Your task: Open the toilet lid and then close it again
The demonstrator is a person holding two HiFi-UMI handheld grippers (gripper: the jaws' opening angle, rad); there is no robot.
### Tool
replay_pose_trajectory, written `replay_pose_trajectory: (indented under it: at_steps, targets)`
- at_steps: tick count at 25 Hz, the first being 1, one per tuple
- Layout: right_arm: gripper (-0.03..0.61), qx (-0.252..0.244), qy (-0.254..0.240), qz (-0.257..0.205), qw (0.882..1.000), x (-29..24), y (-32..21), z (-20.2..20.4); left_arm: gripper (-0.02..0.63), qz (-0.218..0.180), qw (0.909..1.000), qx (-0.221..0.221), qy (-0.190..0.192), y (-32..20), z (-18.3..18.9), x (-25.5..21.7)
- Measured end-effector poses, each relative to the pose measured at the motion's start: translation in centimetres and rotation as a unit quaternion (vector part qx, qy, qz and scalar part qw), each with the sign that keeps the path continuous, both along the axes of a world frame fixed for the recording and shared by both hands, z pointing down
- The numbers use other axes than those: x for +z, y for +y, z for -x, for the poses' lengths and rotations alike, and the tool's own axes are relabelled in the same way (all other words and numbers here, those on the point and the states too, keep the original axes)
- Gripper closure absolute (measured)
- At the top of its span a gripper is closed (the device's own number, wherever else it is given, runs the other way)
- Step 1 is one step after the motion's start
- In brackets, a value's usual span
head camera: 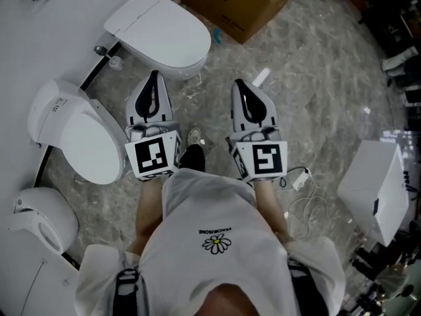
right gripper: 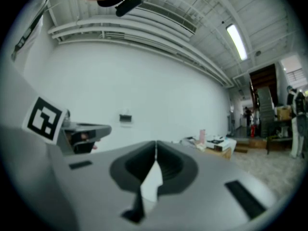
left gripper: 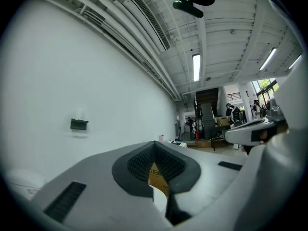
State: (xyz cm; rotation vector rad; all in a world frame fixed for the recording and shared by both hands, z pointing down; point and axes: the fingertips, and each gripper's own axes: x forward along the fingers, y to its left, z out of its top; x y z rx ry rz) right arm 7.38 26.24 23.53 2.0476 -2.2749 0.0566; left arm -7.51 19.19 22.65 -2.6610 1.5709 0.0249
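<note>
The left gripper [head camera: 154, 76] and right gripper [head camera: 241, 84] both have their ribbed dark pads pressed together on nothing. Three smooth, rounded white toilets line the left edge of the veined stone floor [head camera: 329, 97], lids down. The middle toilet [head camera: 85, 140] is just left of the left gripper, and the lowest is partly cut off.

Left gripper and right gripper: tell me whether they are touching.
Apart. The head view shows the left gripper and right gripper side by side with floor between them.

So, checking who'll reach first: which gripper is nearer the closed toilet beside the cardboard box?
Left. The left gripper points at the front rim of the toilet, just short of it; the right gripper sits further right, over floor.
</note>
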Motion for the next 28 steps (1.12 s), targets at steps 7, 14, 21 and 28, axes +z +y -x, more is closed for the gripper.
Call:
replay_pose_trajectory:
  at_steps: [7, 14, 21, 28]
  targets:
    - [0.548, 0.019, -0.003, 0.007, 1.0, 0.2, -7.6, -0.9, 0.592, 0.013, 0.9997, 0.022, -0.006, -7.4, -1.1, 0.1]
    - [0.548, 0.016, -0.008, 0.023, 1.0, 0.6, -10.2, -2.3, 0.592, 0.018, 0.9996, 0.02, -0.001, -10.1, -2.3, 0.7]
    - [0.548, -0.006, -0.016, 0.023, 1.0, 0.8, -12.6, -3.5, 0.592, 0.023, 0.9997, 0.004, -0.005, -11.5, -3.1, 1.1]
    - [0.548, -0.02, -0.018, 0.024, 0.999, 1.1, -14.1, -5.0, 0.592, 0.025, 0.9995, -0.014, -0.012, -12.8, -4.0, 1.4]
